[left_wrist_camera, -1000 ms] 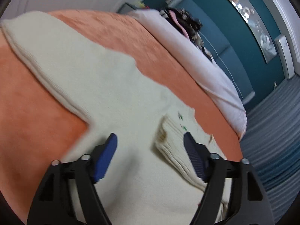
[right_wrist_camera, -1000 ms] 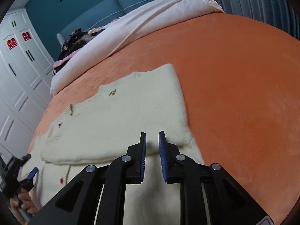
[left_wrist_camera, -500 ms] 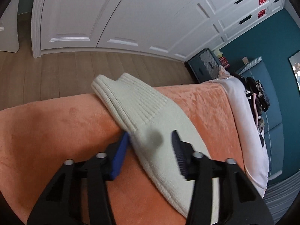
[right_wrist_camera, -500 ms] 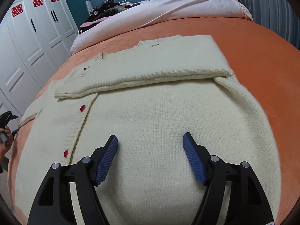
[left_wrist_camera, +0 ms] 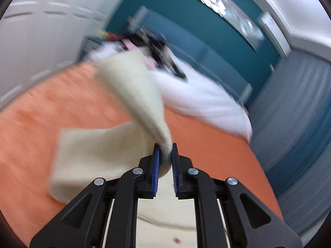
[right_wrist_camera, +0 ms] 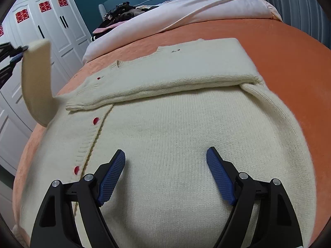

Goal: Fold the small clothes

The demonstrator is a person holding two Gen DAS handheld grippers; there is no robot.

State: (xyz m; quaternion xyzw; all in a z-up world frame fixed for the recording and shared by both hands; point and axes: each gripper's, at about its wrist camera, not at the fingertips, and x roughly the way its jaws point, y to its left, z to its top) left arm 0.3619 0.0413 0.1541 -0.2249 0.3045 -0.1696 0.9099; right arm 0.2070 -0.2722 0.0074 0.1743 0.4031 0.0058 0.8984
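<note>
A cream knitted cardigan (right_wrist_camera: 175,128) with red buttons lies flat on the orange bed cover (right_wrist_camera: 289,47). Its right sleeve (right_wrist_camera: 165,76) is folded across the chest. My left gripper (left_wrist_camera: 165,157) is shut on the cuff of the left sleeve (left_wrist_camera: 140,95) and holds it lifted above the bed; the raised sleeve also shows in the right wrist view (right_wrist_camera: 37,78) at the left edge. My right gripper (right_wrist_camera: 165,171) is open and empty, low over the cardigan's lower body.
A white rolled duvet (right_wrist_camera: 175,12) and a pile of dark clothes (right_wrist_camera: 120,14) lie at the bed's head against a teal headboard. White wardrobe doors (right_wrist_camera: 51,20) stand on the left. The bed edge drops off at the left.
My left gripper has closed on the left sleeve cuff and lifted it up off the bed edge, swinging toward the cardigan. My right gripper stays open over the body.
</note>
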